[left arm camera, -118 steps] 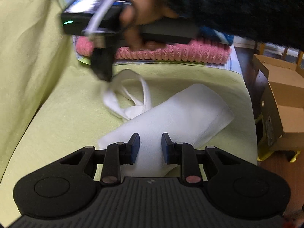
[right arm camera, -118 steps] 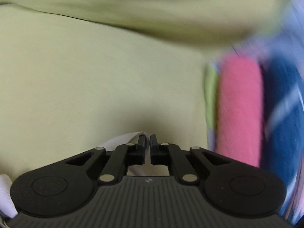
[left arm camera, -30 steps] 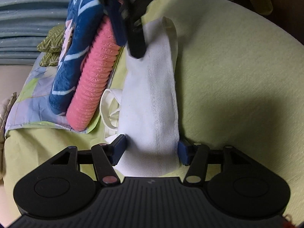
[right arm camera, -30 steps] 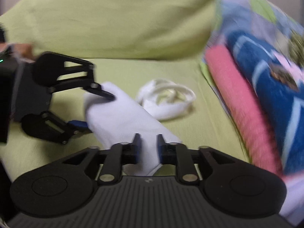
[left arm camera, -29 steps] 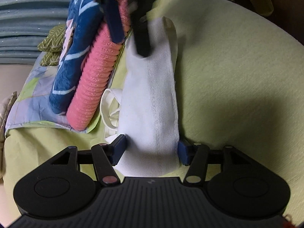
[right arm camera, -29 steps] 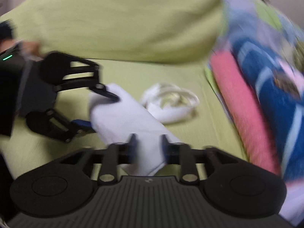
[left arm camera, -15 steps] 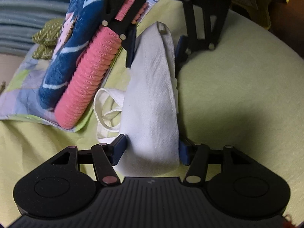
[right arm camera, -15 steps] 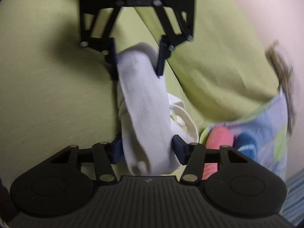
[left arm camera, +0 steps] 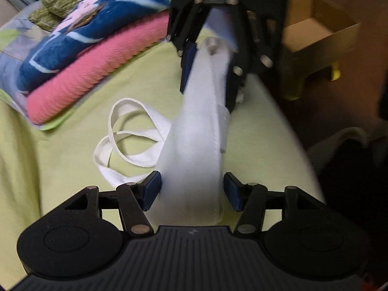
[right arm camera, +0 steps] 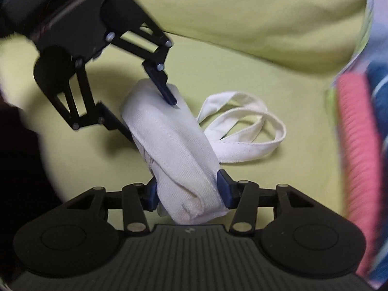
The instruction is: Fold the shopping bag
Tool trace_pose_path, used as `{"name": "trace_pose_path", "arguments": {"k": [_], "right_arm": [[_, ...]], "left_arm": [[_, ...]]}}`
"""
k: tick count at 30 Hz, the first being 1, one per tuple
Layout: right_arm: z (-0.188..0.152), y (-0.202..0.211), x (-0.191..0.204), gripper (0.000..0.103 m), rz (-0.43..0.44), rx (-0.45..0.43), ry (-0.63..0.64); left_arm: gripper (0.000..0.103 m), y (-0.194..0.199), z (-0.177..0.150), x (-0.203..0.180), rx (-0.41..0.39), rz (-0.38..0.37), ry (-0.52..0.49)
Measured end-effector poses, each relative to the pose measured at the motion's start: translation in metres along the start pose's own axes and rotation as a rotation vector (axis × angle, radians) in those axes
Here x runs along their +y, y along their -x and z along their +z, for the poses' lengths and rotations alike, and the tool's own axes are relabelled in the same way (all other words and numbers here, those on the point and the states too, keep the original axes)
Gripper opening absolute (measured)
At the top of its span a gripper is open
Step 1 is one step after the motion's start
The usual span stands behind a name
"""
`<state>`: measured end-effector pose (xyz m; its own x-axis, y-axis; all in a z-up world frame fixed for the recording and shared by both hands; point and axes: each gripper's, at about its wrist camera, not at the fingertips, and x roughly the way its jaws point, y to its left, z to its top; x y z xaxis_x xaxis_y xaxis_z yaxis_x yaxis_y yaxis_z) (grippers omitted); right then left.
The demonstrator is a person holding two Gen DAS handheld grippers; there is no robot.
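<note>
The white shopping bag (left arm camera: 196, 150) is folded into a narrow strip and hangs between both grippers above the green sofa seat (left arm camera: 72, 160). My left gripper (left arm camera: 192, 189) has its jaws around one end of the strip. My right gripper (right arm camera: 186, 191) has its jaws around the other end (right arm camera: 186, 169). Each gripper shows in the other's view, the right one (left arm camera: 208, 72) at the far end, the left one (right arm camera: 145, 111) likewise. The bag's handles (left arm camera: 126, 135) trail in loops on the seat (right arm camera: 245, 131).
A pile of folded pink (left arm camera: 97, 68) and blue (left arm camera: 84, 29) blankets lies on the seat beside the bag. A cardboard box (left arm camera: 315, 26) stands on a yellow stool past the seat's edge. The green backrest (right arm camera: 242, 12) rises behind.
Both grippers have lifted the folded strip off the seat and swung it round. The handles now lie spread on the seat beside it.
</note>
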<state>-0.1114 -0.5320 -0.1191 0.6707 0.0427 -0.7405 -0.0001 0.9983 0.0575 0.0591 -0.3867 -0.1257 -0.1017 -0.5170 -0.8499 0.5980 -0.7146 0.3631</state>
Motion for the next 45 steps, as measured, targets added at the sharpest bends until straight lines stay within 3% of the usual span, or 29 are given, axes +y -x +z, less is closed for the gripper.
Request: {"name": "trace_pose_path", "arguments": {"k": [2,8,12,18,21,25,28,32,40,45], "right_arm": [[-0.001,0.000,-0.012,0.046,0.093,0.009,-0.097],[0.008,-0.018,-0.073,0.045,0.259,0.055,-0.393],[0.005,-0.025,-0.089,0.044,0.309,0.091,-0.495],[0.000,-0.030,-0.097,0.044,0.332,0.135,-0.602],[0.000,-0.039,-0.106,0.045,0.308,0.143,-0.650],[0.001,-0.048,-0.113,0.047,0.269,0.145,-0.692],[0.002,-0.050,-0.114,0.049,0.225,0.140,-0.711],[0.007,-0.057,-0.119,0.051,0.172,0.121,-0.719],[0.013,-0.073,-0.112,0.056,0.072,0.057,-0.677],[0.002,-0.077,-0.097,0.059,-0.016,-0.064,-0.730]], "left_arm": [[0.059,-0.001,-0.001,0.003,-0.005,0.007,0.037],[0.062,-0.015,0.004,0.019,-0.002,0.036,0.093],[0.065,-0.018,0.007,0.026,-0.007,0.038,0.090],[0.069,-0.012,0.011,0.023,0.006,0.135,0.000],[0.056,0.001,0.011,0.021,0.021,0.211,-0.056],[0.046,0.018,0.012,0.027,-0.001,0.229,-0.026],[0.032,0.012,0.019,0.028,-0.005,0.255,-0.010],[0.032,-0.004,0.031,0.030,-0.029,0.281,0.037],[0.025,-0.039,0.030,0.044,0.019,0.291,0.205],[0.021,-0.042,0.019,0.050,-0.013,0.293,0.341]]}}
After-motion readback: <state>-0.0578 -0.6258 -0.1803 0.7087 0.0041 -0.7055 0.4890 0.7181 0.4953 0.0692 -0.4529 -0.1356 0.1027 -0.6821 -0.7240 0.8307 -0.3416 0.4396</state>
